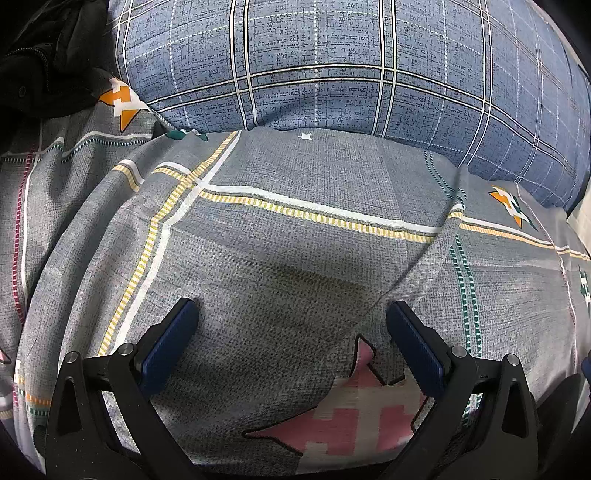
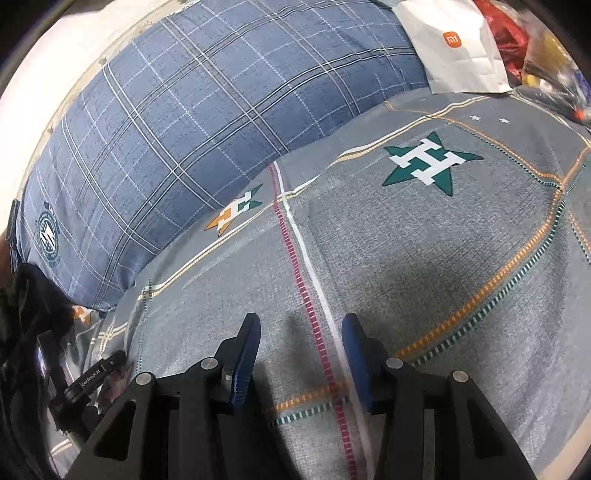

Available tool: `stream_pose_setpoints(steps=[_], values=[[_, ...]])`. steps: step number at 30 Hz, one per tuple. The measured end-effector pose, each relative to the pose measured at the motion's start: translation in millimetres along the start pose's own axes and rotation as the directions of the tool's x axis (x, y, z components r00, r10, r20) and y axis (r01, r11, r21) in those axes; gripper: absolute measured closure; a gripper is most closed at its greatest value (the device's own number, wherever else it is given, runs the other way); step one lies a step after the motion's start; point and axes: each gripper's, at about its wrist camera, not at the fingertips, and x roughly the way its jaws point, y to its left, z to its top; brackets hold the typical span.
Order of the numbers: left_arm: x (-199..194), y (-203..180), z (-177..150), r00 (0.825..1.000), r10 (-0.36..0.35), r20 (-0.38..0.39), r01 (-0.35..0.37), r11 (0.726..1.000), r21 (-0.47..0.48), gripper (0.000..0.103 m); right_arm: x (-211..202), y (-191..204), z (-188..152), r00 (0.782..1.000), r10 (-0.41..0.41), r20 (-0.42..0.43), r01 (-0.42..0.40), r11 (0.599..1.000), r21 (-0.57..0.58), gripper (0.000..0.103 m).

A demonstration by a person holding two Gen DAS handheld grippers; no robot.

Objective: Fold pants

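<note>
between pillow (image 2: 155,147) and claw (image 2: 301,325), bare bedsheet (image 2: 406,258)

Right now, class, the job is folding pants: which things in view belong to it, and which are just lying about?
Belongs: left gripper, open; right gripper, open; dark garment, possibly the pants; grey patterned sheet to fold on.
Lying about: blue plaid pillow; white paper bag; red plastic bag.

grey star-print sheet (image 1: 295,229), blue plaid pillow (image 1: 332,62), white bag (image 2: 458,44).
</note>
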Motion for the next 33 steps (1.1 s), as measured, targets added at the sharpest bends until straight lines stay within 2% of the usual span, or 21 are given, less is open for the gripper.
stream_pose_setpoints(steps=[11, 20, 24, 28, 33], values=[[0.0, -0.1, 0.0, 1.000, 0.000, 0.000, 0.000, 1.000, 0.000, 0.000, -8.9, -10.0, 3.2, 1.000, 0.018, 0.008, -0.019, 0.999, 0.029, 0.059], [0.1, 0.1, -0.1, 1.000, 0.000, -0.001, 0.000, 1.000, 0.000, 0.000, -20.8, -3.3, 4.8, 0.999, 0.029, 0.035, -0.029, 0.999, 0.018, 0.059], [0.1, 0.1, -0.1, 1.000, 0.000, -0.001, 0.000, 1.000, 0.000, 0.000, -18.4, -1.7, 3.7, 0.998, 0.030, 0.060, -0.034, 0.998, 0.061, 0.059], [0.1, 0.0, -0.1, 1.000, 0.000, -0.001, 0.000, 1.000, 0.000, 0.000, -6.4, 6.2, -0.1, 0.999, 0.045, 0.021, -0.046, 0.997, 0.068, 0.059], [0.0, 0.2, -0.2, 1.000, 0.000, 0.000, 0.000, 1.000, -0.001, 0.000, -15.2, 21.8, 2.3, 0.997, 0.007, 0.076, -0.005, 1.000, -0.030, 0.059]])
